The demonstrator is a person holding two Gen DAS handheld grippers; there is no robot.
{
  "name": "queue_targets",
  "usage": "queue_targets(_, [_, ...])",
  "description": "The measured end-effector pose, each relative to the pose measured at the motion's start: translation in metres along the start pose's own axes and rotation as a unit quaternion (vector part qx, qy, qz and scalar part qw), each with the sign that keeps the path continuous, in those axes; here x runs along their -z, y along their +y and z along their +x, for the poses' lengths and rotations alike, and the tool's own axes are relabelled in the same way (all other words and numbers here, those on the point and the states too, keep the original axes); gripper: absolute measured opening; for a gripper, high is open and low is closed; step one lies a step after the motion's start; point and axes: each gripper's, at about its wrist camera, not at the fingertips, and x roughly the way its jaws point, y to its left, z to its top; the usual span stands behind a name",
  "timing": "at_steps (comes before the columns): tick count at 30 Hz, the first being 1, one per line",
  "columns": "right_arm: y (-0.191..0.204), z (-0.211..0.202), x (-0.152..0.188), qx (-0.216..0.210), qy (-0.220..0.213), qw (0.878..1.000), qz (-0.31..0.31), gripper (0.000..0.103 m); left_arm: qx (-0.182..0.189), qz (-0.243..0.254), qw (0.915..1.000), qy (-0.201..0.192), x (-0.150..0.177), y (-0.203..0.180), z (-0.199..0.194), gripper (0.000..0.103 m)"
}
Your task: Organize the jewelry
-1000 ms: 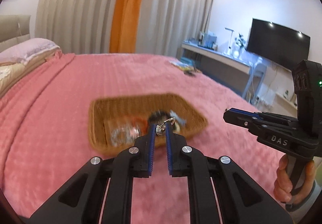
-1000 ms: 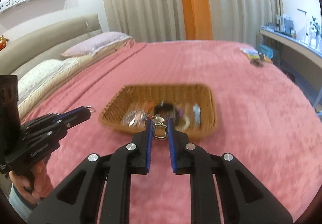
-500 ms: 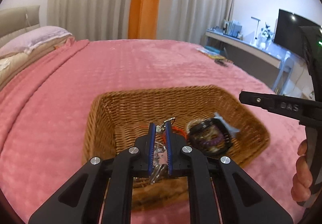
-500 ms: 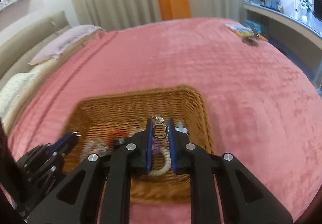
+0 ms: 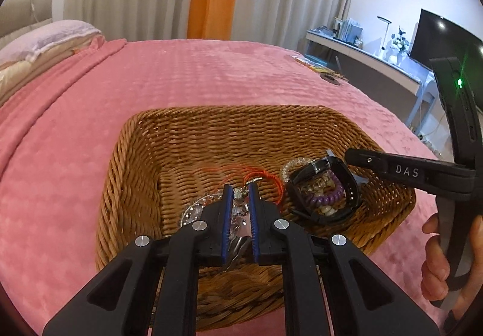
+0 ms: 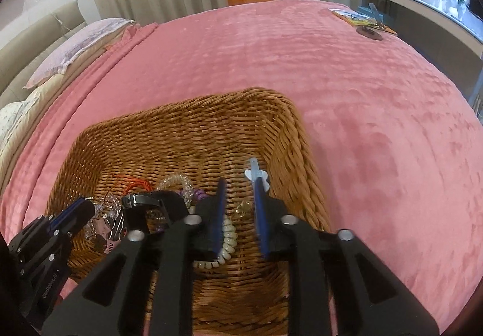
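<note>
A wicker basket (image 5: 211, 130) (image 6: 196, 130) sits on the pink bed and holds jewelry: a red cord (image 5: 262, 177), a black watch (image 5: 347, 182), a purple coil band (image 5: 327, 198), a clear bead bracelet (image 5: 193, 209) and a white coil band (image 6: 228, 238). My left gripper (image 5: 240, 192) is over the basket, shut on a small metal clasp piece (image 5: 243, 191). My right gripper (image 6: 240, 185) is open over the basket's right side; a small gold piece (image 6: 243, 209) lies in the basket between its fingers. A light blue clip (image 6: 256, 174) lies beyond.
The pink blanket (image 6: 362, 94) spreads around the basket. Pillows (image 6: 75, 46) lie at the far left. A booklet and a dark object (image 6: 369, 31) lie at the bed's far right corner. A desk and TV (image 5: 437, 37) stand on the right.
Both grippers moved forward and down over the basket. My right gripper opened and let go of the gold clasp piece, which now lies in the basket. My left gripper stays shut.
</note>
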Motion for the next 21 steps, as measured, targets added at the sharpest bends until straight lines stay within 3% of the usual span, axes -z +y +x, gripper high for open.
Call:
queue_targets(1, [0.000,-0.001,0.001,-0.004,-0.002,1.000,0.000,0.033,0.006,-0.003,1.0000,-0.002,0.000,0.001,-0.002,0.016])
queue_targets(2, [0.000,-0.004,0.001,-0.006,-0.006,1.000,-0.003,0.036,0.006,-0.005,1.0000,-0.004,0.000,0.001,-0.005,0.027])
queue_targets(5, [0.003,-0.015,0.005,0.001,-0.019,1.000,-0.011,0.037,0.008,-0.010,0.9997,-0.020,-0.001,0.002,-0.017,0.033])
queue_targets(8, [0.001,-0.036,0.012,-0.014,-0.034,0.999,-0.005,0.037,0.026,-0.024,0.9987,-0.037,-0.001,0.004,-0.038,0.045])
queue_targets(11, [0.000,-0.064,0.019,-0.032,-0.054,0.998,0.004,0.038,0.038,-0.032,0.9967,-0.064,-0.001,0.002,-0.070,0.046])
queue_targets(15, [0.003,-0.108,0.038,-0.054,-0.086,0.995,0.000,0.039,0.048,-0.041,0.9923,-0.107,0.009,-0.002,-0.121,0.060])
queue_targets(17, [0.009,-0.129,0.052,-0.058,-0.103,0.993,-0.010,0.041,0.044,-0.042,0.9903,-0.125,0.017,-0.005,-0.142,0.061])
queue_targets(21, [0.022,-0.162,0.080,-0.055,-0.136,0.989,-0.034,0.049,0.041,-0.064,0.9888,-0.128,0.040,-0.009,-0.175,0.066])
